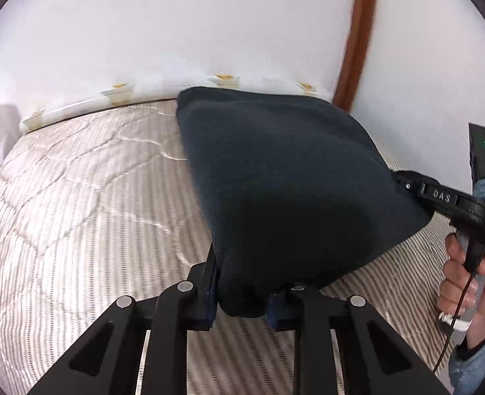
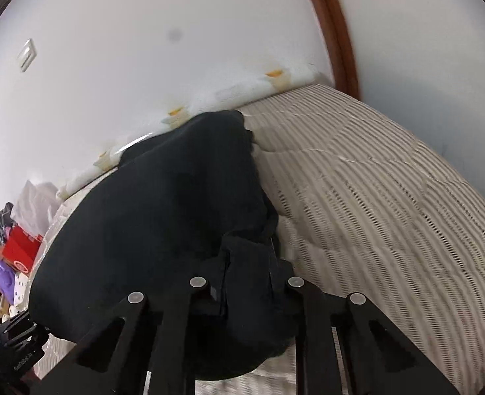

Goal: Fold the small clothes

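A dark navy garment (image 1: 275, 181) hangs stretched above the striped mattress (image 1: 78, 214). My left gripper (image 1: 242, 306) is shut on its near corner, and the cloth bulges out between the blue pads. The garment's far right corner runs into the black body of the right tool (image 1: 446, 197), which a hand (image 1: 466, 283) holds. In the right wrist view the same garment (image 2: 160, 214) bunches over my right gripper (image 2: 245, 296), which is shut on a thick fold. The fingertips there are buried in cloth.
The mattress (image 2: 374, 197) meets a white wall at the back, with a taped strip along the joint. A brown wooden frame (image 1: 357, 33) rises at the right. Red and purple boxes and bags (image 2: 15, 250) are piled beyond the bed's left end.
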`<act>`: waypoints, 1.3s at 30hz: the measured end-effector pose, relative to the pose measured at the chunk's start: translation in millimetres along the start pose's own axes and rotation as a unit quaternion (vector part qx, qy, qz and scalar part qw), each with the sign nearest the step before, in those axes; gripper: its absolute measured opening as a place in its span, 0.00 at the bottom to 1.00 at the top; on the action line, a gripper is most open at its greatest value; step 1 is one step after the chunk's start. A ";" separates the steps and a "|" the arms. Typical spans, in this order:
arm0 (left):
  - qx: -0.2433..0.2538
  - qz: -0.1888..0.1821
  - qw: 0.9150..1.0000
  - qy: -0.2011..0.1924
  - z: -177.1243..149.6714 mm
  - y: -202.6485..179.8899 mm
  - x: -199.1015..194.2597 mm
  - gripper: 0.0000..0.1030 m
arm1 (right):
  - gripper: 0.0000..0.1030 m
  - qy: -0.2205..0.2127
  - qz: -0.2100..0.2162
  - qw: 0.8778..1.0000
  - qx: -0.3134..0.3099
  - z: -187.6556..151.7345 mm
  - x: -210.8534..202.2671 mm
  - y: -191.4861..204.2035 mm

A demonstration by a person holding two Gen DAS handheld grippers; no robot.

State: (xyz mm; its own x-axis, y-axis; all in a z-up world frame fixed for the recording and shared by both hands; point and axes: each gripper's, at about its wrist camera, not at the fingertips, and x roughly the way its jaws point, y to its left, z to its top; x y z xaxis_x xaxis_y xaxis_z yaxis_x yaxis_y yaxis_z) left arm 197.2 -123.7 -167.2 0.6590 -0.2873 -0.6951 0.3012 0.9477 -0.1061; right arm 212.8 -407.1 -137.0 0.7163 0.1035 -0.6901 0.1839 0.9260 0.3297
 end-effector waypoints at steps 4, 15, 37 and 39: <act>-0.014 0.005 1.000 -0.005 -2.5 31.9 -14.4 0.20 | 0.16 0.010 0.018 1.000 -0.007 -0.6 9.6 30.4; -0.056 0.019 0.998 0.014 -30.7 135.6 -53.6 0.20 | 0.15 0.002 0.101 0.994 -0.049 -14.6 15.7 122.4; -0.009 -0.037 0.999 -0.014 -21.4 121.7 -100.8 0.44 | 0.19 0.007 0.005 0.988 -0.155 -51.4 5.6 126.3; 0.003 -0.012 1.000 -0.021 -8.9 121.0 -93.7 0.45 | 0.19 0.012 0.010 0.988 -0.153 -47.5 -2.0 122.9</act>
State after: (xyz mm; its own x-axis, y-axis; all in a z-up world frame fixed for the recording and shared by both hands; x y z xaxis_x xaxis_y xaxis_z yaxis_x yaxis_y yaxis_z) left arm 165.8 19.2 -121.3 0.6805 -0.3158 -0.6612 0.3209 0.9397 -0.1186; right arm 201.9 -276.3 -125.7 0.7004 0.1287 -0.7021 -0.0458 0.9897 0.1357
